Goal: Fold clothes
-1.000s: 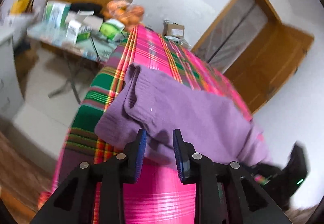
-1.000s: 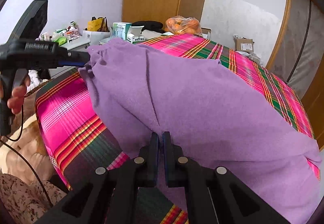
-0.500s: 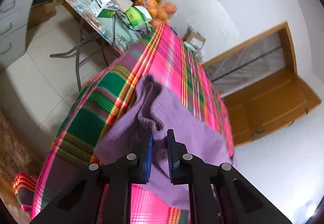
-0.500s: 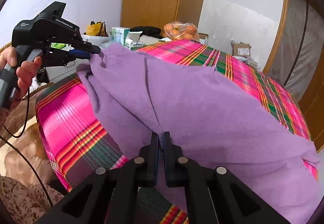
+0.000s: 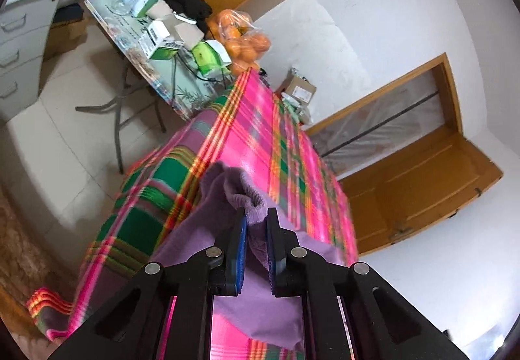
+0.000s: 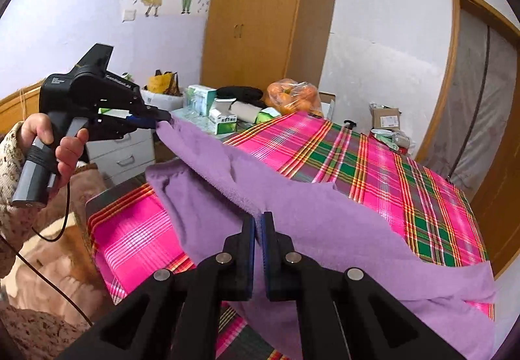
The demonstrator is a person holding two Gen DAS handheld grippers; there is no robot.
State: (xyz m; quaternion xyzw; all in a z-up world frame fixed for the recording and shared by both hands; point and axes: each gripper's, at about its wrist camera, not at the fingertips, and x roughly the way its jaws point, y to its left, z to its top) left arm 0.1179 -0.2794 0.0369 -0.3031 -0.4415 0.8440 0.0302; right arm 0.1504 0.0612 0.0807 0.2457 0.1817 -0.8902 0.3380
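A: How do the jaws stand?

B: The left gripper (image 5: 256, 223) has its jaws pinched on a bunched edge of the purple garment (image 6: 325, 230), with only the thickness of the cloth between the blue pads. The right gripper (image 6: 258, 226) is clamped nearly flat on another edge of the same garment.

A: And where is the garment?

B: Lifted between the two tools above the table with the pink and green plaid cloth (image 6: 390, 165). Its far part trails down onto the plaid, and a fold hangs under the raised edge.

A: Is the person in view?

B: From the right wrist, a hand (image 6: 65, 145) in a patterned sleeve grips the handle of the left tool. Behind stands a side table (image 5: 143, 57) with small boxes and a bag of oranges (image 6: 294, 96), beside a wooden wardrobe (image 6: 260, 18)
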